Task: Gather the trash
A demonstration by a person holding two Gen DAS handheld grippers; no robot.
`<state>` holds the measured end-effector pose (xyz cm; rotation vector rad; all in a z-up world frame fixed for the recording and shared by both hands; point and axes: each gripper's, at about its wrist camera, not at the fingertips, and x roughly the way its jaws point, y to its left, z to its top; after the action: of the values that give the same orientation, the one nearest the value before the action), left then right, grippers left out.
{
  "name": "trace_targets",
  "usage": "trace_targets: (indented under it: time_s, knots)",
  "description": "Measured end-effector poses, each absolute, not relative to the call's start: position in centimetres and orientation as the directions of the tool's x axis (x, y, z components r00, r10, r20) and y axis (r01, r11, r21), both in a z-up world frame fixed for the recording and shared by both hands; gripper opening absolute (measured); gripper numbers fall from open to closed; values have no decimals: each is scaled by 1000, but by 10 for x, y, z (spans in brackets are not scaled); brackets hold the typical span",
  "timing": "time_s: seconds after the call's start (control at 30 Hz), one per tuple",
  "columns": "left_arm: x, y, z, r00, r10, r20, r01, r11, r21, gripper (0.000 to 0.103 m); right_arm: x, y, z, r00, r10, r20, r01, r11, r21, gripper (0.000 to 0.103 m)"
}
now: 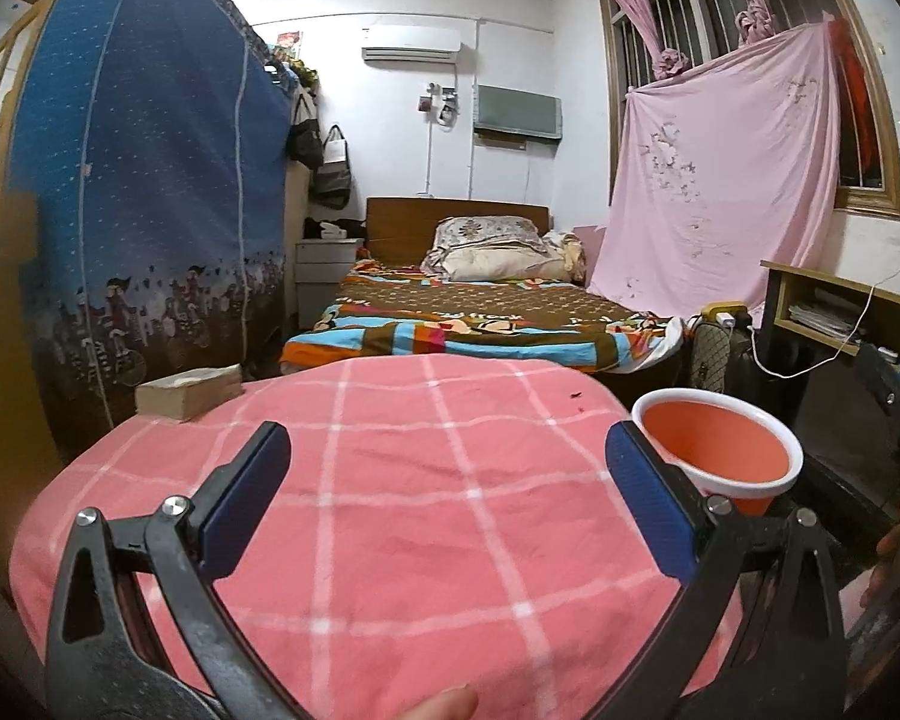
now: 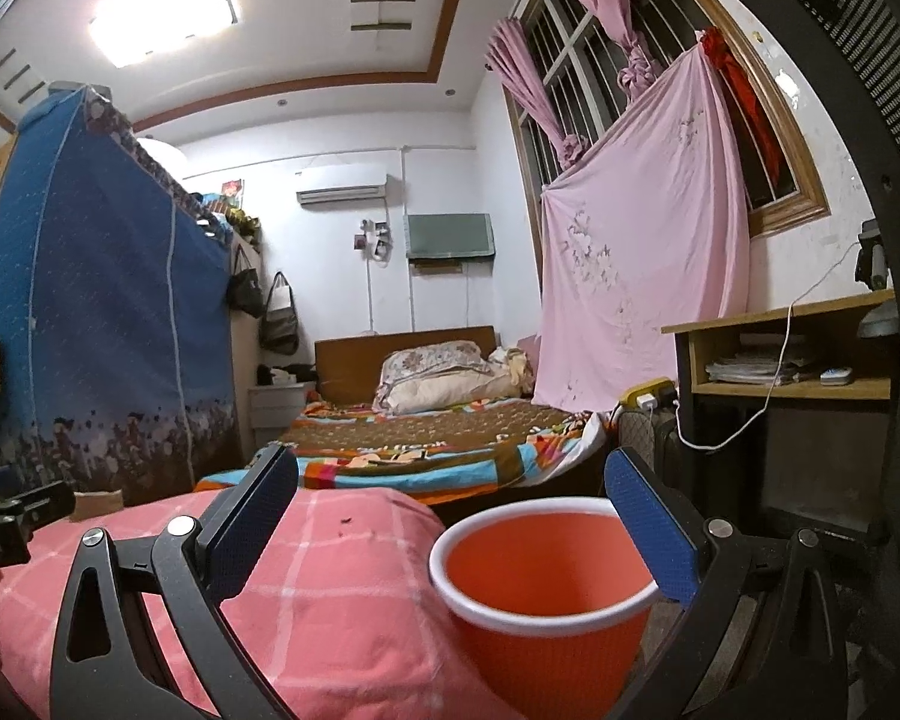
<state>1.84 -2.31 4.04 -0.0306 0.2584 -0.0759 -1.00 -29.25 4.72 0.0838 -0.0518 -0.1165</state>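
An orange bin with a white rim (image 1: pixel 717 450) stands at the right edge of a surface covered by a pink checked cloth (image 1: pixel 390 480). It looks empty inside. A small dark scrap (image 1: pixel 577 395) lies on the cloth near its far right edge; it also shows in the right wrist view (image 2: pixel 347 520). My left gripper (image 1: pixel 447 480) is open and empty above the cloth. My right gripper (image 2: pixel 450 504) is open and empty, with the bin (image 2: pixel 546 588) just in front between its fingers and the cloth (image 2: pixel 306 612) to the left.
A brown box (image 1: pixel 189 390) sits at the cloth's far left corner. A blue fabric wardrobe (image 1: pixel 144 210) stands left, a bed (image 1: pixel 474 318) behind, a desk (image 2: pixel 780 360) with a white cable at right. A black mesh chair (image 2: pixel 870 120) is close on the right.
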Motion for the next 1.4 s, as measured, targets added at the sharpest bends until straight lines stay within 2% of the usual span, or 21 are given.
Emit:
trace_targets:
  time_s: [0.57,1.17,1.4]
  knots:
    - [-21,19,13,966,22,-259,-32,999,-35,92,-40,-246,17,994,-21,-109,25,999,44,103]
    - [-46,29,-15,964,-4,-266,-8,999,-43,92,-55,-235,-7,984,-29,-176,36,999,36,103]
    - [-44,31,-22,966,-1,-258,-17,998,-68,92,-51,-232,-11,986,-55,-159,58,998,9,103]
